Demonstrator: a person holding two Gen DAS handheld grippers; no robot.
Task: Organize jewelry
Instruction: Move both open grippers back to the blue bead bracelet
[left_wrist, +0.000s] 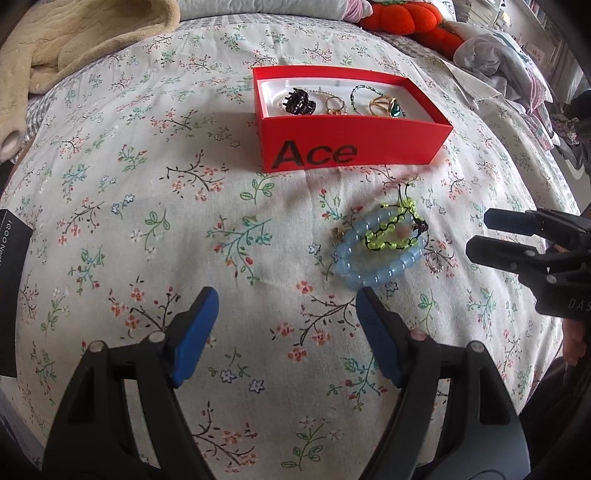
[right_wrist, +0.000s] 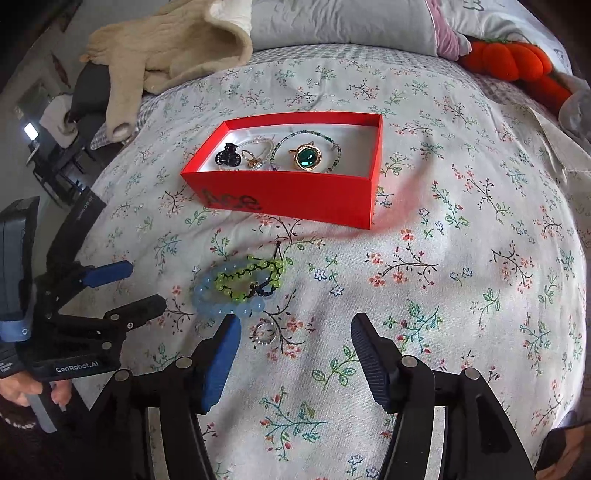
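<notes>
A red box (left_wrist: 351, 142) (right_wrist: 288, 192) marked "Ace" sits on the floral bedspread and holds a black hair claw (left_wrist: 298, 101) (right_wrist: 229, 154), a gold ring (left_wrist: 335, 106), a beaded necklace (right_wrist: 332, 146) and a green-stone ring (left_wrist: 388, 106) (right_wrist: 307, 157). In front of the box lie a pale blue bead bracelet (left_wrist: 373, 275) (right_wrist: 207, 295), a yellow-green corded bracelet (left_wrist: 391, 227) (right_wrist: 255, 278) on top of it, and a small silver ring (left_wrist: 435, 263) (right_wrist: 264, 334). My left gripper (left_wrist: 286, 295) (right_wrist: 146, 286) is open and empty, just short of the bracelets. My right gripper (right_wrist: 293, 321) (left_wrist: 480, 236) is open and empty, beside the silver ring.
A beige blanket (right_wrist: 166, 48) lies at the far left of the bed, pillows (right_wrist: 343, 26) at the back and an orange plush toy (right_wrist: 513, 62) at the far right. Crumpled clothes (left_wrist: 498, 55) lie at the right edge.
</notes>
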